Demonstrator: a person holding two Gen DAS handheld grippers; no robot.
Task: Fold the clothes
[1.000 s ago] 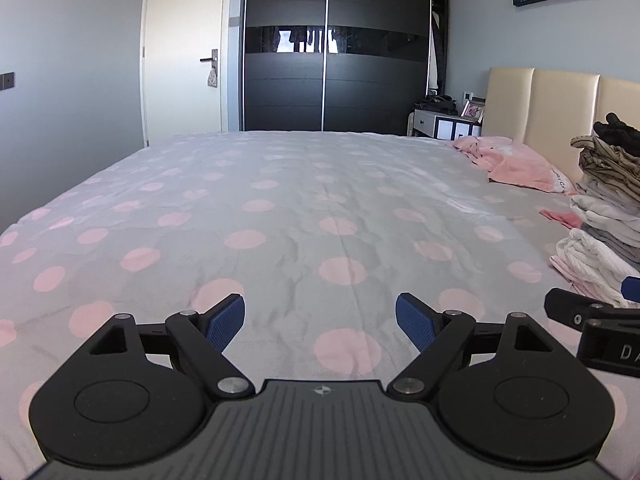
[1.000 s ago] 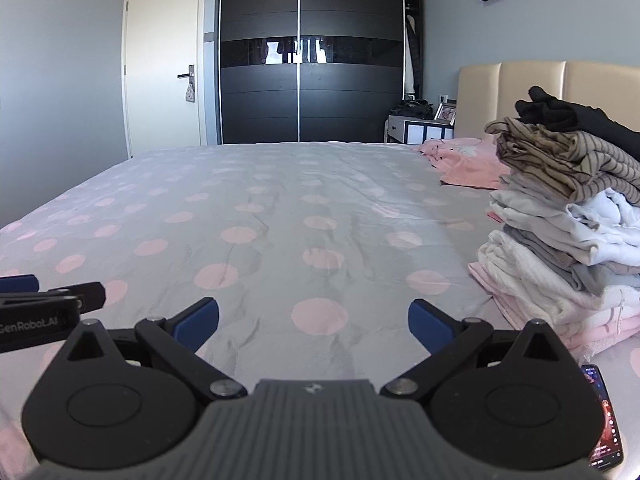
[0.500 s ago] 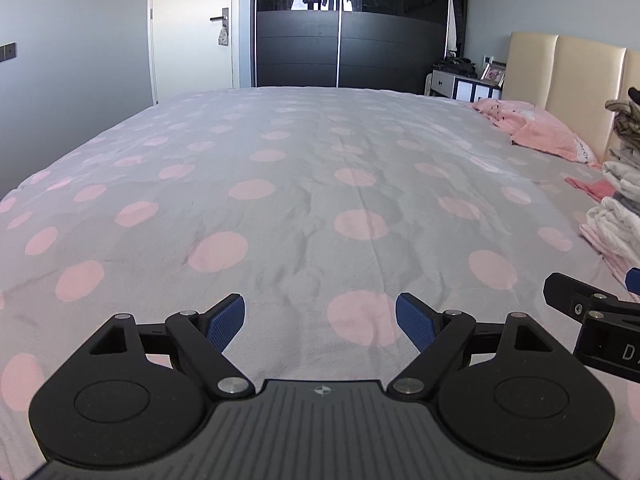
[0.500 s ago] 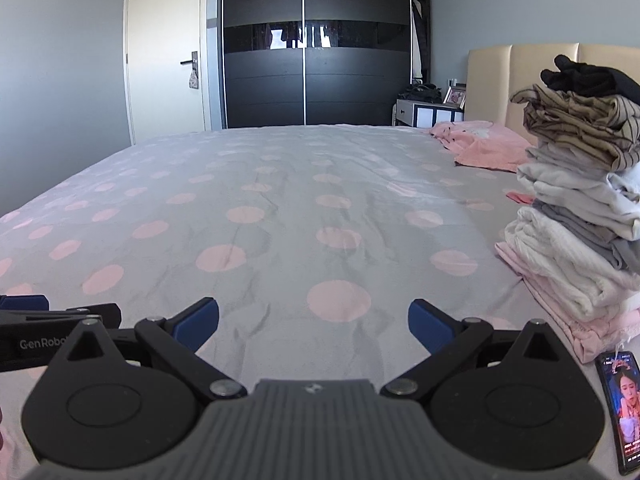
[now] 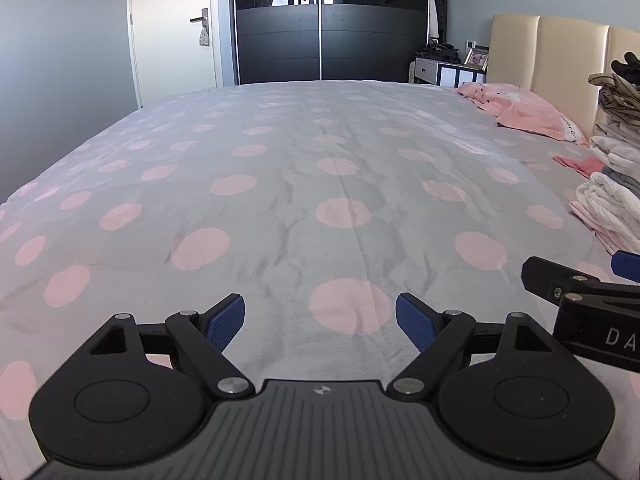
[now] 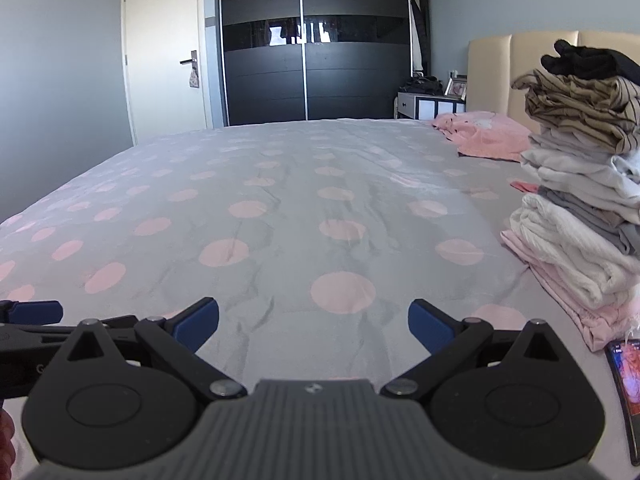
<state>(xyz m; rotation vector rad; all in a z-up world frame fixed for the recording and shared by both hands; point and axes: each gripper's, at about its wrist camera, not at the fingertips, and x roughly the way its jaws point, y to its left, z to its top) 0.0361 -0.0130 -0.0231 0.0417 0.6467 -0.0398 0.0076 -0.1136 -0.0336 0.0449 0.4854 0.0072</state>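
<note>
Your left gripper (image 5: pixel 320 322) hangs low over the bedspread (image 5: pixel 280 184) with its blue pads spread wide and nothing between them. Your right gripper (image 6: pixel 314 326) is just beside it, equally spread and empty; each one shows at the edge of the other's view.

At your right, near the bed's edge, a phone (image 6: pixel 626 392) lies flat with its screen lit. Just beyond it stands the pile of folded clothes (image 6: pixel 580 200), pink at the bottom, white and grey in the middle, striped olive above, with a black piece on top.

Farther along that side, a crumpled pink garment (image 6: pixel 486 136) lies near the cream headboard (image 6: pixel 516 64). The grey, pink-dotted cover between is bare. Past the bed stand a small bedside cabinet (image 6: pixel 430 106), a dark wardrobe (image 6: pixel 316 44) and a white door (image 6: pixel 168 60).
</note>
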